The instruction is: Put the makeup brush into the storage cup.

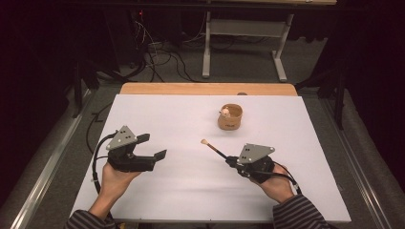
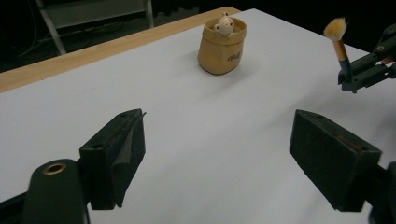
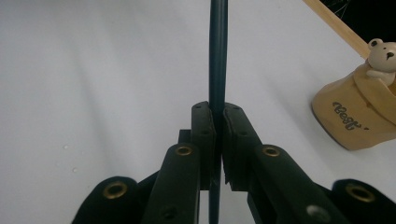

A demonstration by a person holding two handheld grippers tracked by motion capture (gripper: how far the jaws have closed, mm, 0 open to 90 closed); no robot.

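In the high view, a white rectangular table sheet (image 1: 191,191) covers a light wooden tabletop whose far edge shows as a bare strip. The person's left hand holds the left gripper (image 1: 155,147) over the near left part of the sheet, its jaws spread apart with nothing between them. The right gripper (image 1: 230,162) sits over the near right part, its jaws closed on the dark handle of a slim makeup brush with a pale bristle tuft (image 1: 213,148); the brush sticks out from the jaws toward the far left, tuft leading. Beyond it, well apart, stands a small round tan pot with a little bear figure at its rim (image 1: 230,117). In the left gripper view, the left gripper (image 2: 217,140) shows both black jaws wide apart above bare white sheet, the tan pot (image 2: 222,44) upright ahead, and at the upper right the brush (image 2: 338,39) rises tuft-up from the other gripper's jaws. In the right gripper view, the right gripper (image 3: 218,121) pinches the brush's dark handle (image 3: 217,56) between its pads, the handle running straight up out of frame, and the pot (image 3: 359,112) stands off to the right.
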